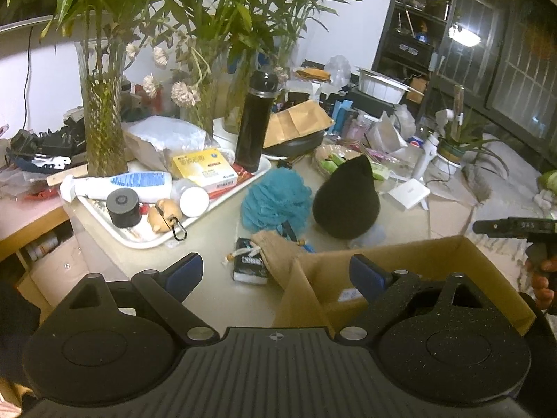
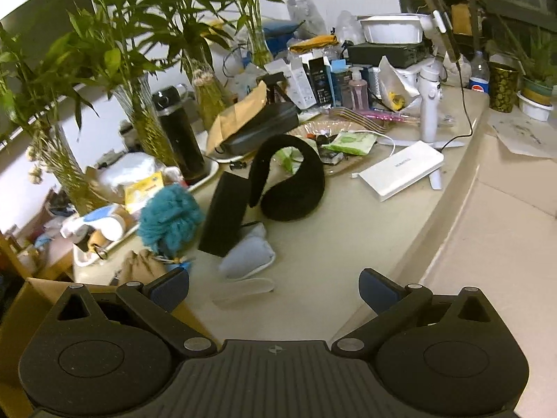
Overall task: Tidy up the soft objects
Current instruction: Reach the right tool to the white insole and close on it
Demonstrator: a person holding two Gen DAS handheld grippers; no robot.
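Both grippers, left [image 1: 275, 271] and right [image 2: 273, 287], are held spread and empty; the teal bath pouf [image 1: 275, 198] just ahead is best pinched deep, then carried into the cardboard box [image 1: 410, 254].

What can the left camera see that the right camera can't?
Only the left camera shows the keychain toy on the white tray, the inside of the cardboard box, and the right gripper.

Only the right camera shows the grey sock, the pink soap bottle and the Pepsi bottle.

Both show the blue bath puff, the black hat, the black flask and the tan pouch.
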